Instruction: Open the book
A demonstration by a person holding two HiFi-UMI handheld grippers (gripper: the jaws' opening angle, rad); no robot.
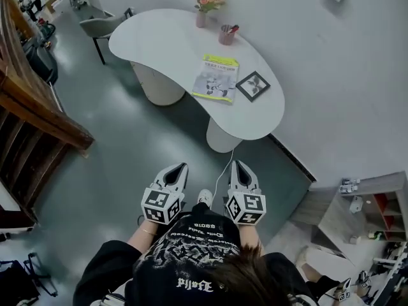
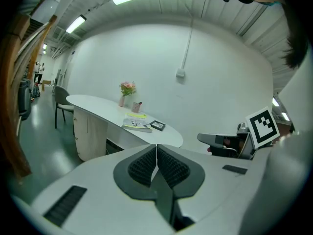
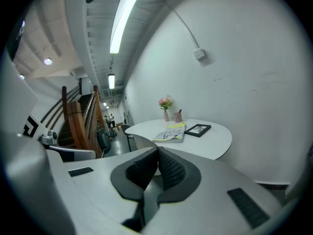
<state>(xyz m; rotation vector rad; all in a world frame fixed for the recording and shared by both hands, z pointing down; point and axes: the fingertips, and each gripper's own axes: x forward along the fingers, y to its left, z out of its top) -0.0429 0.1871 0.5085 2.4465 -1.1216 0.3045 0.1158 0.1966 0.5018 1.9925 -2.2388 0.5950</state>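
Note:
A closed book (image 1: 217,77) with a yellow-green top band lies flat on the white curved table (image 1: 166,43), well ahead of me. It also shows in the left gripper view as the book (image 2: 137,123) and in the right gripper view as the book (image 3: 172,132). My left gripper (image 1: 179,168) and right gripper (image 1: 238,166) hang side by side over the grey floor, short of the table, both shut with nothing between the jaws. The pads meet tip to tip in the left gripper (image 2: 156,147) and the right gripper (image 3: 157,151).
A black picture frame (image 1: 253,85) lies right of the book. A pink cup (image 1: 226,35) and a flower vase (image 1: 205,5) stand at the table's far edge. A chair (image 1: 105,25) sits behind, a wooden stair rail (image 1: 38,107) at left, shelves (image 1: 376,212) at right.

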